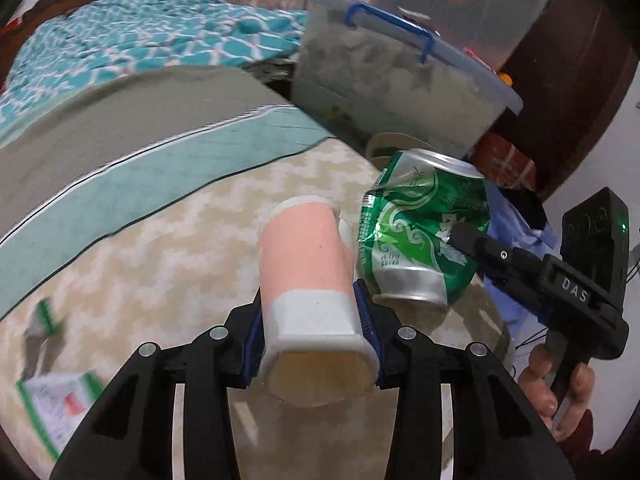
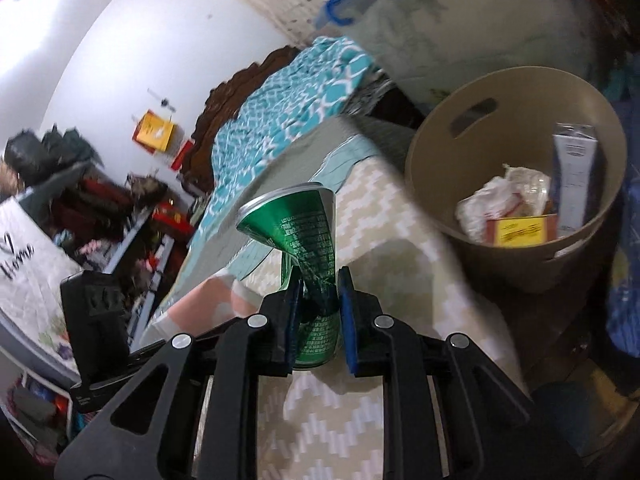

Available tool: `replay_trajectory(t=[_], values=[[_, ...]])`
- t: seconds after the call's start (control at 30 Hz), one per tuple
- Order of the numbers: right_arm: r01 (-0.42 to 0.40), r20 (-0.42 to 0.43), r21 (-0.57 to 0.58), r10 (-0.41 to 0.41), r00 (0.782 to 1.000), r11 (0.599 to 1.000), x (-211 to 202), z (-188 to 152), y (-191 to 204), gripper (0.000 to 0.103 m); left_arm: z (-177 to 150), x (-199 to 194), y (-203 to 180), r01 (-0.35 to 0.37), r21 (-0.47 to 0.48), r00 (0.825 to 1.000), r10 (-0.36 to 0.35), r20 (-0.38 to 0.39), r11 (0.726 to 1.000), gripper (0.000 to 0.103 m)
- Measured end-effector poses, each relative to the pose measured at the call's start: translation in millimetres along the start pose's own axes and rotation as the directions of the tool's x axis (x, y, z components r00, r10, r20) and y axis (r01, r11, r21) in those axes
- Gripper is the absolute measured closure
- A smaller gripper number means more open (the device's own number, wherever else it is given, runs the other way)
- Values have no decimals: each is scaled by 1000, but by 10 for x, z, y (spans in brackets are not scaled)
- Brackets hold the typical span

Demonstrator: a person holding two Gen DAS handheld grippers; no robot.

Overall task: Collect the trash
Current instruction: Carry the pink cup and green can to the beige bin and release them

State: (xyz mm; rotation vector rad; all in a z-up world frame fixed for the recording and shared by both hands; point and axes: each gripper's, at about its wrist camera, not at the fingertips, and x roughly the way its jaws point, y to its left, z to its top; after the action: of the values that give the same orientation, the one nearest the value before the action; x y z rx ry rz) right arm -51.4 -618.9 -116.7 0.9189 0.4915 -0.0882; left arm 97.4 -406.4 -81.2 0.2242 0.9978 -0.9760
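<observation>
My left gripper (image 1: 314, 312) is shut on a pink and white paper cup (image 1: 308, 268), held above the bed. My right gripper (image 2: 318, 292) is shut on a crushed green can (image 2: 304, 236), which also shows in the left wrist view (image 1: 420, 232) just right of the cup. The right gripper's body (image 1: 560, 284) and the hand holding it show at the right of that view. A beige round bin (image 2: 472, 128) with trash inside stands ahead and to the right of the can. The cup (image 2: 200, 300) shows to the left of the right gripper.
The bed has a beige zigzag cover (image 1: 160, 280) and a teal patterned blanket (image 1: 120, 40). Green and white cartons (image 1: 60, 400) lie on it at lower left. A large clear storage box with a blue handle (image 1: 400, 72) stands beyond the bin. Cluttered shelves (image 2: 100, 220) stand at left.
</observation>
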Motion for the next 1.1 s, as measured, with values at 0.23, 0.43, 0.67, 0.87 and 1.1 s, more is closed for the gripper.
replay_trajectory(t=[0.23,0.43,0.67,0.87,1.1], values=[[34,88,74,-41,995,997,-266,315,-427,83,414,536,-480,51,64,997,-47,-60,997,65],[112,165,105,-129,978,988,-462,638,-692,84,757,915,-963,74,159,994,-60,-87,984,63],[178,201,169,-211,957,969,-507,784,-872,43,999,1145,-1228,-9,216,999,19,-46,976,37],[173,245,138,-203,948,975,-592,637,-688,32,856,756,-892,26,135,1000,-26,-2,990,35],[91,144,52,-97,985,995,-279,433,-269,32,291,74,-314,-42,94,998,39,39,995,35]])
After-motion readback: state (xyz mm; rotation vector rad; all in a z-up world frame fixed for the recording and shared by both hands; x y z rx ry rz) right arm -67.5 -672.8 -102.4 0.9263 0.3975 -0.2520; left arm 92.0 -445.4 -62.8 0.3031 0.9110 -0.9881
